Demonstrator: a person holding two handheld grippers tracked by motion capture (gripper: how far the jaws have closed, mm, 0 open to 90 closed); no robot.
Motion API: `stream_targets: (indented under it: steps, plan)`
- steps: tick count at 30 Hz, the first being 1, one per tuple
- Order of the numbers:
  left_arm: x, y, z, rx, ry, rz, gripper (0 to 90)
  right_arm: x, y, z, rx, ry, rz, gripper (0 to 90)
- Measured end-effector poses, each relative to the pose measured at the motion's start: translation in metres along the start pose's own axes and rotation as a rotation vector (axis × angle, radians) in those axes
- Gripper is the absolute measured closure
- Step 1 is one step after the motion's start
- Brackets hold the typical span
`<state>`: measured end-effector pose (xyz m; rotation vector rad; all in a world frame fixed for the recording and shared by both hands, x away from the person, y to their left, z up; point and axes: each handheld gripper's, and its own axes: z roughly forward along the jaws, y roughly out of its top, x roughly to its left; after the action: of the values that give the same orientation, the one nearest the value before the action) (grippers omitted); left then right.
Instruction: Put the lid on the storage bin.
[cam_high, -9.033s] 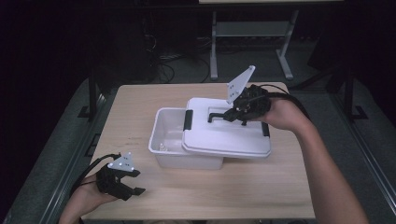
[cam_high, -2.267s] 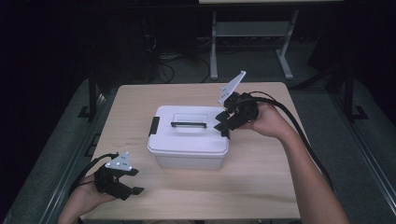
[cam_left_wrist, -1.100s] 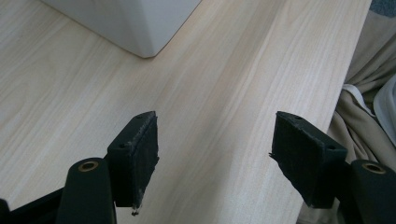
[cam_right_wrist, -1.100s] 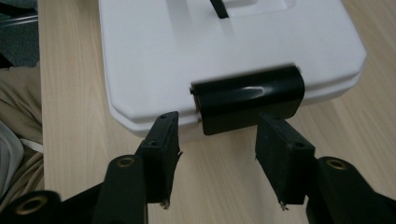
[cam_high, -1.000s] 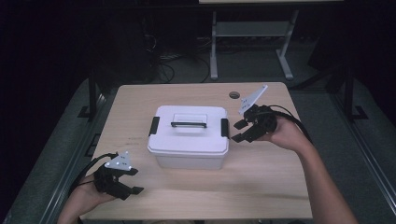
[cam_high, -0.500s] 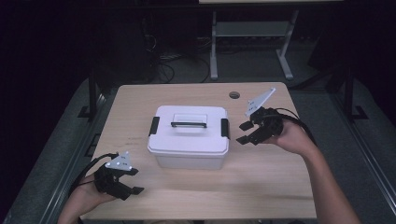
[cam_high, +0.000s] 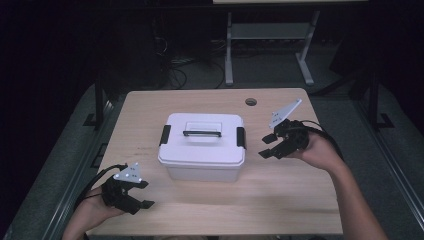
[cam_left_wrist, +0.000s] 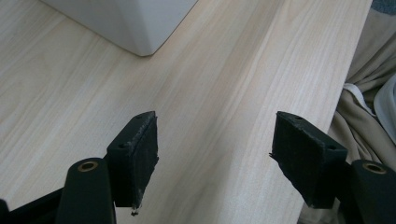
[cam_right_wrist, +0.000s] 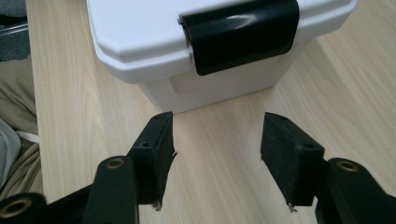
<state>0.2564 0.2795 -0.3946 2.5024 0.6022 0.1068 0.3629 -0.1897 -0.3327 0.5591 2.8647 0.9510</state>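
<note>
Dark floor and cables surround a pale wooden table (cam_high: 150, 107), and near its middle stands a white storage box (cam_high: 202, 147) with its lid seated and a black handle (cam_high: 202, 133) lying flat on top. Black latches (cam_high: 241, 137) sit at each short end. Just off the box's right end hovers the right gripper (cam_high: 268, 146), its jaws parted and empty, aimed at the near latch (cam_right_wrist: 240, 32). By the front left corner of the table rests the left gripper (cam_high: 142, 194), likewise spread with nothing between its pads. A sideways push on the latch, I judge, could skid the unbraced box across the table or leave the clip half caught.
</note>
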Motion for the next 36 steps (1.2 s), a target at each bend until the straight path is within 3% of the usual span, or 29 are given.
stream_targets:
  steps: [36]
  plan:
    - [0.000, 0.000, 0.001, 0.003, 0.001, -0.003, 31.1, 0.001, -0.042, 0.005, -0.008, 0.001, 0.063, 42.3]
